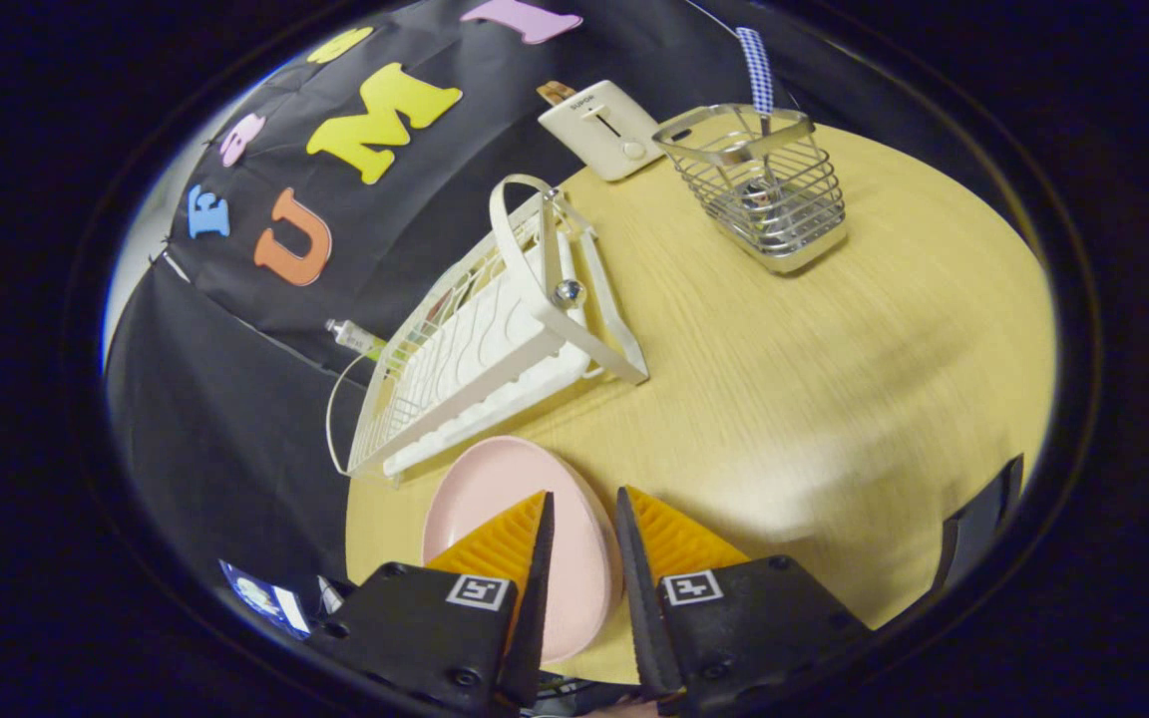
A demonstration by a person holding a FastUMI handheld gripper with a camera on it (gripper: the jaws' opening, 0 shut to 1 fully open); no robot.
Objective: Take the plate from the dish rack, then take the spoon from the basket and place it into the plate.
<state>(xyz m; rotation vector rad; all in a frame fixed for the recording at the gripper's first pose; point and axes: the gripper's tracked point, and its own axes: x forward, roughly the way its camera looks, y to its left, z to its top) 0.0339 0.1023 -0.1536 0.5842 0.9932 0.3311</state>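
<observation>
We found the hand-held gripper narrowly parted, its fingers straddling the smooth pink plate rim; whether both pressed, we could not tell. The plate sat on the wood-grain surface beside the white dish rack; a wire basket stood well beyond.

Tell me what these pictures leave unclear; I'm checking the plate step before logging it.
- Pink plate in the gripper view: its near side is hidden behind the fingers of the gripper, so whether both press on it cannot be told.
- Spoon in the wire basket: only the handle sticks up; the bowl is hidden behind the wires.
- Dish rack: the things behind it are blocked by its grid.
</observation>
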